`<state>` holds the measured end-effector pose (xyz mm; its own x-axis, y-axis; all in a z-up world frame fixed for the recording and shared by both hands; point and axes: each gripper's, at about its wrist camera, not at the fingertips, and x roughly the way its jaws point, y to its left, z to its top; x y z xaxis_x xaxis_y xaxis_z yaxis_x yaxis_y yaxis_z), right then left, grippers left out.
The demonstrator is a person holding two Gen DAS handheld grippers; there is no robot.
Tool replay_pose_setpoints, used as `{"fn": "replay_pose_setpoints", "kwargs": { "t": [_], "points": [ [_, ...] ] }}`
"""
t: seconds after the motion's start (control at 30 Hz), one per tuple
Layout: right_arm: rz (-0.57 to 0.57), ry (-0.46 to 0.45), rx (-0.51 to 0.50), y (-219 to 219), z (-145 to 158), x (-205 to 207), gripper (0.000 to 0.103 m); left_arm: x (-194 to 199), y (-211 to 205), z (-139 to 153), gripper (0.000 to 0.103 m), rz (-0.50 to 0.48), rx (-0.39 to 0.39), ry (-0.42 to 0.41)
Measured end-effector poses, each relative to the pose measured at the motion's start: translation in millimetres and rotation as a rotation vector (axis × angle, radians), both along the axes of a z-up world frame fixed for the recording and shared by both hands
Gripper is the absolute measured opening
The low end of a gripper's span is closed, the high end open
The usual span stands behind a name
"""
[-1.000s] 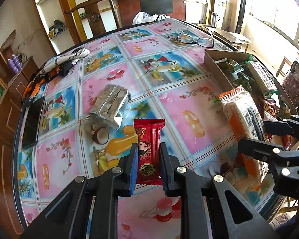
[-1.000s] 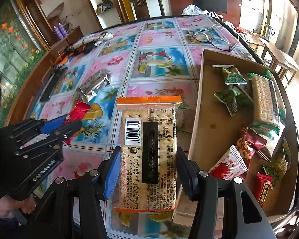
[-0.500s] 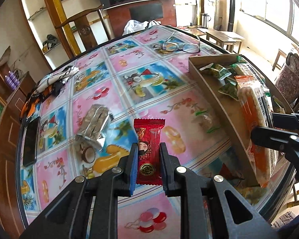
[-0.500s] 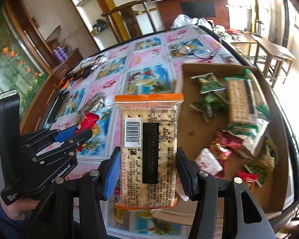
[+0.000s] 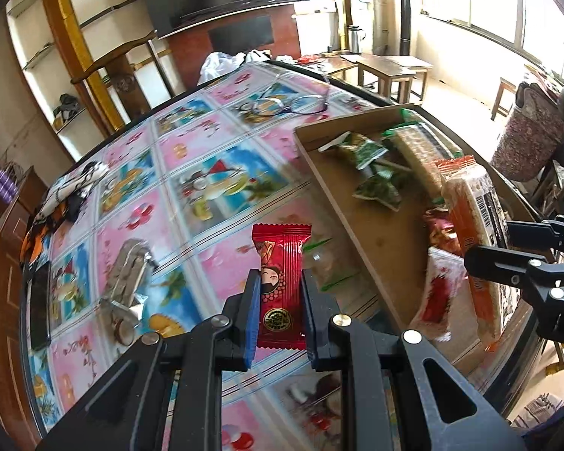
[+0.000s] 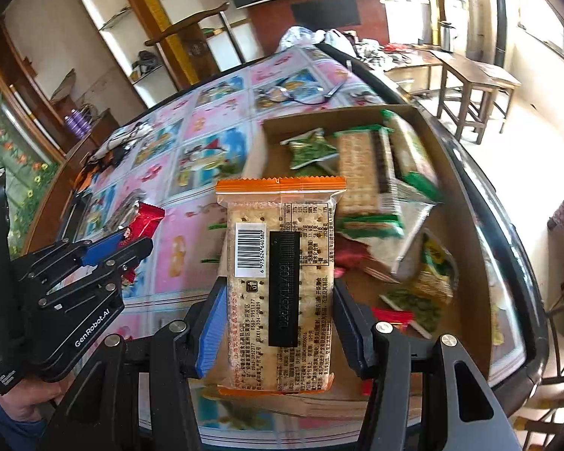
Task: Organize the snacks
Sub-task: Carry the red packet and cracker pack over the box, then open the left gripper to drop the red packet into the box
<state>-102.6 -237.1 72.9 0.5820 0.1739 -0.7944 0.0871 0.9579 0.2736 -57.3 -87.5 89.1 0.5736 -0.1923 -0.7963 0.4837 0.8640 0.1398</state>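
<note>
Red candy packet point(image 5: 281, 288), light and crinkly, sits pinched low across its width in the left gripper point(image 5: 280, 310) above the table at 9 o'clock of the cardboard tray point(image 6: 464, 203), while the right gripper point(image 6: 278, 332) clamps the stiff, breakable cracker pack point(image 6: 280, 282) by its long edges.

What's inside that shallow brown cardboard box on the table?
The cardboard box holds green snack packets, a green-edged cracker pack and red wrappers. The held orange-edged cracker pack hides its near corner.

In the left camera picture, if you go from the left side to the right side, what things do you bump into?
Black phone → silver wrapped snack → red candy packet in the left gripper → cardboard box → orange cracker pack.
</note>
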Motion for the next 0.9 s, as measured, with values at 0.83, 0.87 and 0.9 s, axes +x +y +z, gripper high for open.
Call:
{"fn": "replay_pose_setpoints", "kwargs": {
  "t": [0.83, 0.87, 0.9],
  "points": [
    [-0.146, 0.101, -0.010, -71.2, -23.6, -8.3, 0.057, 7.5, -89.7, -25.0, 0.019, -0.147, -0.041, 0.105],
    [-0.147, 0.105, -0.011, -72.5, -24.5, -7.7, 0.057, 8.9, -92.0, -27.3, 0.019, -0.152, -0.048, 0.118],
    [-0.148, 0.108, -0.010, -73.6, -25.0, -6.7, 0.057, 9.6, -93.4, -28.7, 0.019, -0.155, -0.057, 0.131]
  ]
}}
